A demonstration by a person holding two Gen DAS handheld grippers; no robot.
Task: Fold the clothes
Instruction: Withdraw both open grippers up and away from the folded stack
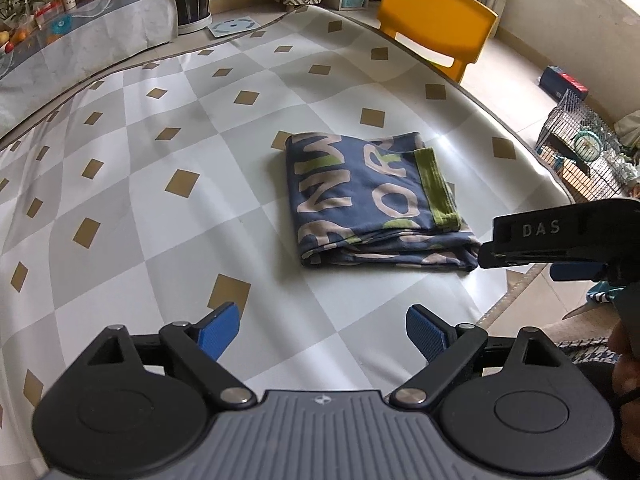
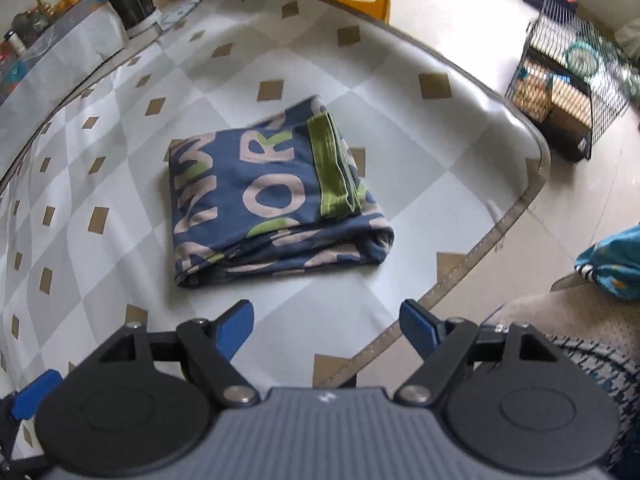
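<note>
The folded garment [image 1: 374, 200], navy with pale lettering and a green band [image 1: 434, 186], lies as a compact rectangle on the checked counter [image 1: 160, 208], nearer its right-hand edge than its middle.

Risks, as judged:
- The stacked layers at the near edge are loose and slightly uneven. A claw brushing that edge would drag the top layer and open the fold.
- The counter cover looks smooth, so a sideways push would likely slide the whole bundle toward the nearby edge.
- The two claws are close together, so they could collide over the garment.

Claws: the left claw [image 1: 322, 330] stands wide apart, nothing between its blue pads [image 1: 220, 330], clear of the cloth. The right claw [image 2: 327, 330] is likewise spread, empty and short of the garment.
</note>
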